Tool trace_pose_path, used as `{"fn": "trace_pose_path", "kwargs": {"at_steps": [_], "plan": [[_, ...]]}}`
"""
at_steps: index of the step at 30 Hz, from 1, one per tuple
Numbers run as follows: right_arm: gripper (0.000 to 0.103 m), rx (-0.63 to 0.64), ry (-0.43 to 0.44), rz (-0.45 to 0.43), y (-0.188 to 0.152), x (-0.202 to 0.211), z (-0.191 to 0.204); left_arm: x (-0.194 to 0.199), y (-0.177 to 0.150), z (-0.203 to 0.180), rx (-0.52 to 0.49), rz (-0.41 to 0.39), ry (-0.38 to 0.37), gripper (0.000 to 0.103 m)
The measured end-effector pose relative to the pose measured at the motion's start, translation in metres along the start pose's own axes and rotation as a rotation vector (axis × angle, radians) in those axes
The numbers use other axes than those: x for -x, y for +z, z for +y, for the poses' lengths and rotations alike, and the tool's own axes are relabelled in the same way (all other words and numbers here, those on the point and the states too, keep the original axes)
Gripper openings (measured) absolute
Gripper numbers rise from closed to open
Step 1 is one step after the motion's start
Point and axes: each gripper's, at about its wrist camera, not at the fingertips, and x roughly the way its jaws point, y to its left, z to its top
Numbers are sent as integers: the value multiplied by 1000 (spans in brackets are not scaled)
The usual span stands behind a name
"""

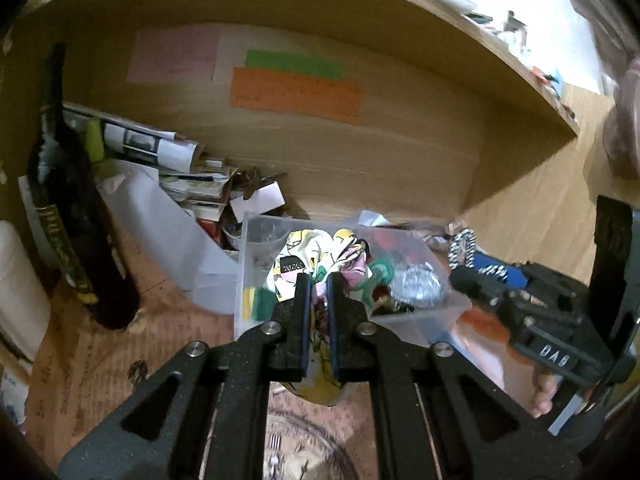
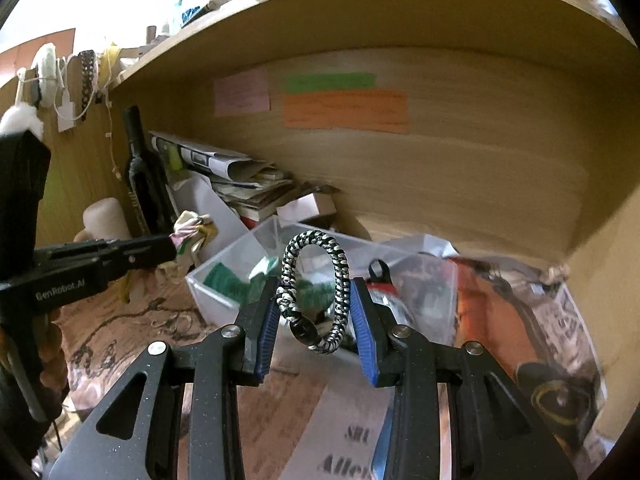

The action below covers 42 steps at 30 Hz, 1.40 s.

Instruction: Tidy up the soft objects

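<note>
My left gripper (image 1: 319, 284) is shut on a crumpled floral cloth (image 1: 320, 254), white with yellow, pink and green print. It holds the cloth just above the near edge of a clear plastic box (image 1: 420, 322). The cloth also shows in the right wrist view (image 2: 192, 232), left of the box (image 2: 224, 260). My right gripper (image 2: 316, 300) is shut on a black-and-white braided cord loop (image 2: 316, 280) and holds it upright over the box. The right gripper shows in the left wrist view (image 1: 472, 276), right of the box. A green soft piece (image 2: 228, 282) lies inside the box.
A dark wine bottle (image 1: 76, 216) stands at the left. A pile of papers and booklets (image 1: 180, 172) lies behind the box. A crinkled plastic bag with orange contents (image 2: 500, 300) sits on the right. Coloured notes (image 1: 296, 94) stick on the wooden back wall under a shelf.
</note>
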Motion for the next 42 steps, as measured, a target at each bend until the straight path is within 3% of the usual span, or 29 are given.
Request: {"fn": "trace_pose_path", "kwargs": {"at_steps": [5, 13, 17, 18, 22, 25, 32, 38, 42], "plan": [[32, 28, -1, 31, 11, -30, -2, -31, 15, 13, 39, 37, -17, 7], [32, 16, -36, 124, 7, -82, -12, -81, 12, 21, 35, 129, -6, 7], [53, 2, -52, 171, 0, -95, -19, -99, 6, 22, 29, 172, 2, 9], [59, 1, -58, 172, -1, -95, -21, -101, 5, 22, 29, 182, 3, 14], [62, 1, -63, 145, 3, -87, -20, -103, 6, 26, 45, 184, 4, 24], [67, 1, -65, 116, 7, -78, -18, -91, 8, 25, 48, 161, -2, 32], [69, 4, -63, 7, 21, -33, -8, -39, 19, 4, -16, 40, 15, 35], [74, -9, -59, -100, 31, 16, -1, 12, 27, -18, -66, -100, 40, 46], [76, -30, -45, -155, 34, 45, 0, 41, 28, -27, -83, -173, 53, 58]]}}
